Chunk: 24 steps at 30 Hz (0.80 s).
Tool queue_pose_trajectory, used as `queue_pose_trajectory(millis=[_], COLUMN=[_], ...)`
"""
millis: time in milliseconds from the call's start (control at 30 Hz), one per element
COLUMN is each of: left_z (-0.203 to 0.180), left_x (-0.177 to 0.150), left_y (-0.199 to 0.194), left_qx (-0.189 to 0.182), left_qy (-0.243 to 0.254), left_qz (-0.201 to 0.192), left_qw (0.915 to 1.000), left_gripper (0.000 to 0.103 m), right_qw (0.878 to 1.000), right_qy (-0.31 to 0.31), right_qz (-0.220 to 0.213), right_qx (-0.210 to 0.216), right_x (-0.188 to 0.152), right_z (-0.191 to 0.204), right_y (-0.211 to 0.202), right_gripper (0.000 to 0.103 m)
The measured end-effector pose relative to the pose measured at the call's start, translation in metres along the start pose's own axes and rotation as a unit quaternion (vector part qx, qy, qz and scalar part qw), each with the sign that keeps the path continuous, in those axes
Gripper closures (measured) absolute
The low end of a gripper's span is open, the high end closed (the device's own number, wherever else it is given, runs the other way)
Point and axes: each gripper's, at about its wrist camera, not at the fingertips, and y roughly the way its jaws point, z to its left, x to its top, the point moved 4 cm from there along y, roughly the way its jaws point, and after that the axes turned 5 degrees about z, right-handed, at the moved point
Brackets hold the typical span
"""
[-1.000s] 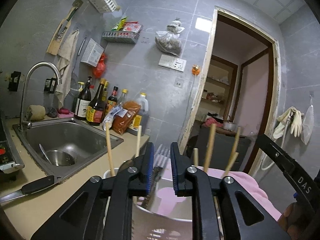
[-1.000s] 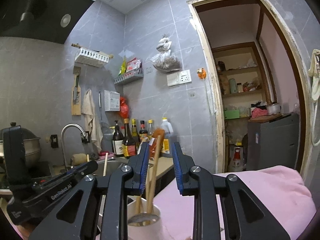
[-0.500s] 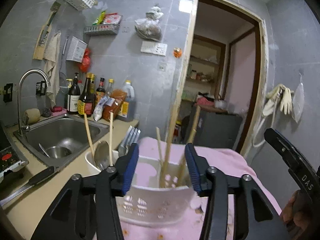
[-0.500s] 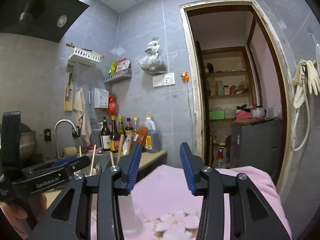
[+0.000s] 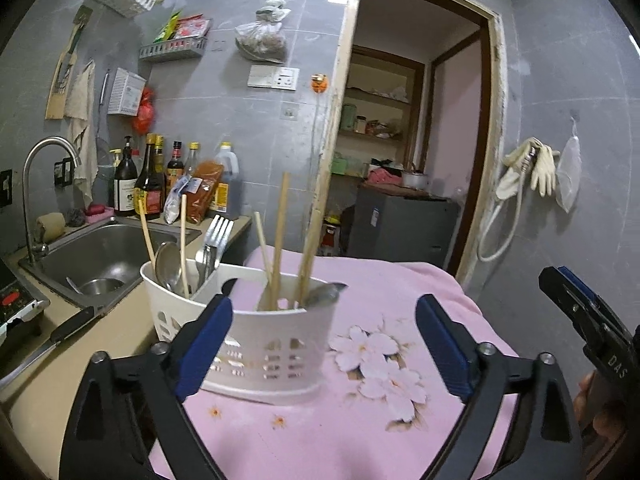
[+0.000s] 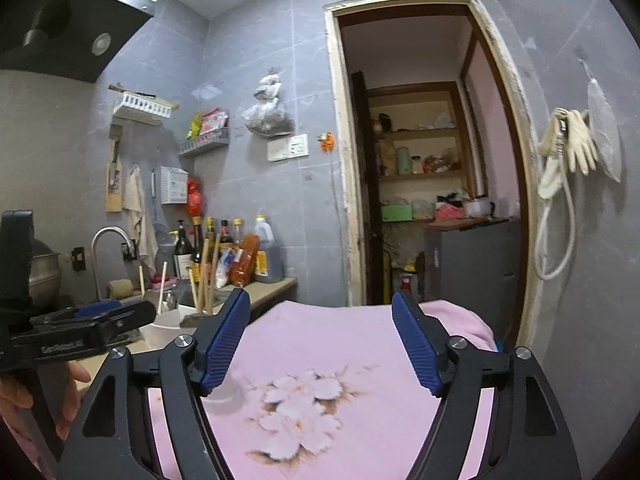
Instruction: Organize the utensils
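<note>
- The left hand-held gripper (image 5: 324, 346) stood wide open, empty, just before the white utensil caddy (image 5: 256, 344) on the pink-clothed table (image 5: 360, 432); the right hand-held gripper (image 6: 320, 344) likewise gaped, holding nothing;
- The chopsticks (image 5: 280, 240), spoon (image 5: 168, 260) and forks (image 5: 216, 240) stood upright inside; a careless nudge could probably tip the light caddy.

We look forward along each gripper toward the tiled wall and doorway (image 5: 416, 140). Our left wrist view sits close behind the white utensil caddy (image 5: 256, 344) on the pink cloth (image 5: 360, 420); our right wrist view is further right. Both share the cloth, doorway, sink faucet (image 6: 108, 248) and bottles (image 5: 144, 184).
</note>
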Motion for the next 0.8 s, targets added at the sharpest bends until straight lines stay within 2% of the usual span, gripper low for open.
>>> queue_pose_trajectory(millis=[67, 333, 500, 800], left_z=[-0.005, -0.015, -0.015, -0.017], left_x=[-0.004, -0.016, -0.023, -0.043], left_y=[-0.004, -0.016, -0.028, -0.055], left_qx=[-0.004, -0.015, -0.015, -0.004], left_qy=[0.005, 0.005, 0.004, 0.01], left_qz=[0.002, 0.012, 0.013, 0.013], left_qw=[1.0, 0.9998, 0.9998, 0.9999], left_gripper=[0.006, 0.003, 0.003, 0.002], right_qw=[1.0, 0.999, 0.999, 0.998], right_qy=[0.005, 0.007, 0.01, 0.011], right_qz=[0.002, 0.012, 0.018, 0.025], right_qx=[-0.007, -0.029, -0.037, -0.047], right_x=[-0.002, -0.011, -0.017, -0.026], right_z=[-0.006, -0.017, -0.018, -0.011], right_y=[-0.008, -0.031, -0.049, -0.082], right_gripper=[0.025, 0.015, 0.003, 0.0])
